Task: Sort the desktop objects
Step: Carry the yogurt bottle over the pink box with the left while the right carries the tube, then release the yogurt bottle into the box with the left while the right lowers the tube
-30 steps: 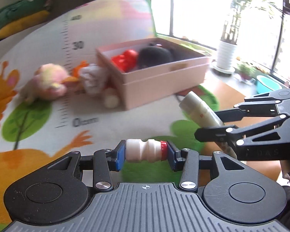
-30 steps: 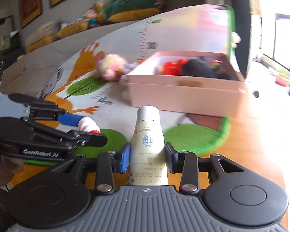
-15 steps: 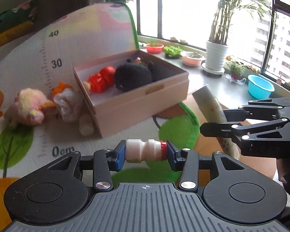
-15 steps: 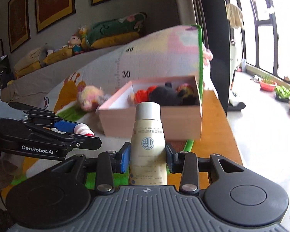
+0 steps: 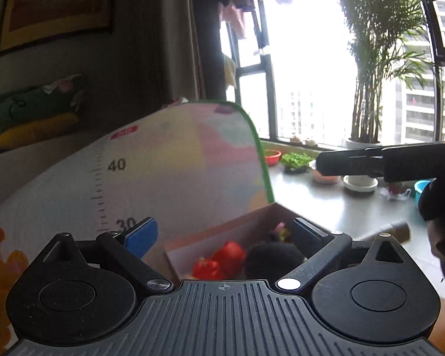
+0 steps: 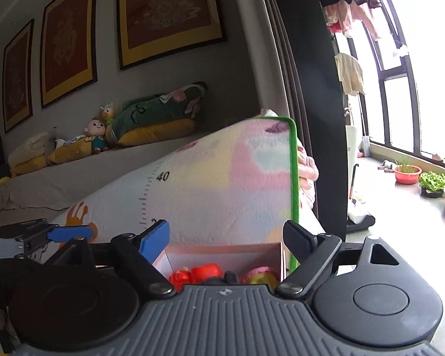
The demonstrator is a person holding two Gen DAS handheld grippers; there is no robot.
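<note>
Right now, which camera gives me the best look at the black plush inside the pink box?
The left wrist view: the black plush sits in plain sight beside the red toys inside the pink box. The right wrist view shows only a dark sliver of it above the gripper body.

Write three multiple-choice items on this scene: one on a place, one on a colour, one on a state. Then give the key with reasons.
1. Where is the black plush toy?
A. inside the pink box
B. on the windowsill
C. on the mat beside the box

2. What colour is the edge of the mat?
A. red
B. green
C. black

3. How does the left gripper stand?
A. shut on a bottle
B. shut on nothing
C. open, holding nothing

Key: 1 A, it lies between the box walls beside the red toys. 2 B, a green strip runs down the mat's side. 3 C, its fingers are spread wide with only the box showing between them.
</note>
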